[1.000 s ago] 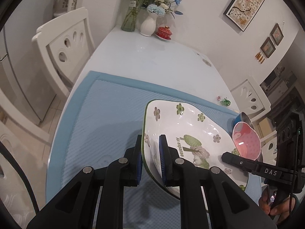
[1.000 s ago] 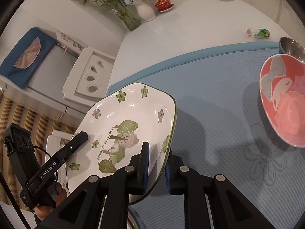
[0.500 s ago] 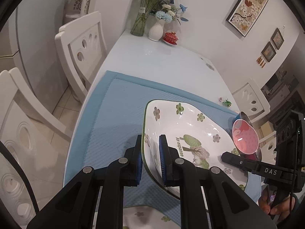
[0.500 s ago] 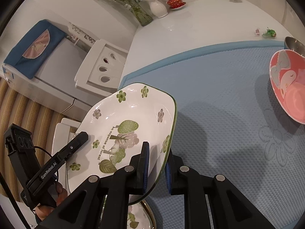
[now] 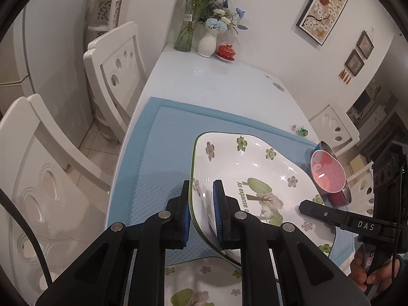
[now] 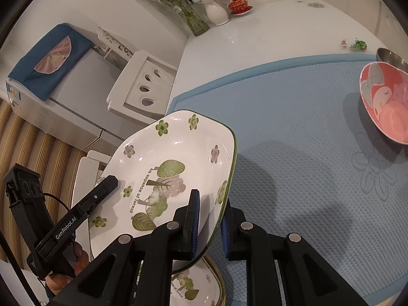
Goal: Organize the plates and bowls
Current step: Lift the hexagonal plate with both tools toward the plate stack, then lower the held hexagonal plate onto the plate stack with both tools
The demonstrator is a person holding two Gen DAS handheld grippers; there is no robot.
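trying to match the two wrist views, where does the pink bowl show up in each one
Left wrist: the pink cartoon-print bowl sits at the right, past the held floral white plate, on the blue mat.
Right wrist: pink cartoon-print bowl at the right edge, upper half.
Shared landmark: the white flower vase at the table's far end.

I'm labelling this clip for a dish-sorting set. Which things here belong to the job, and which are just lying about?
Job:
- floral plate, held by left gripper and right gripper
- second floral plate underneath
- pink bowl
- steel bowl
- blue mat

Lying about:
- glass vase
- white vase
- red lidded cup
- green trinket
- chairs
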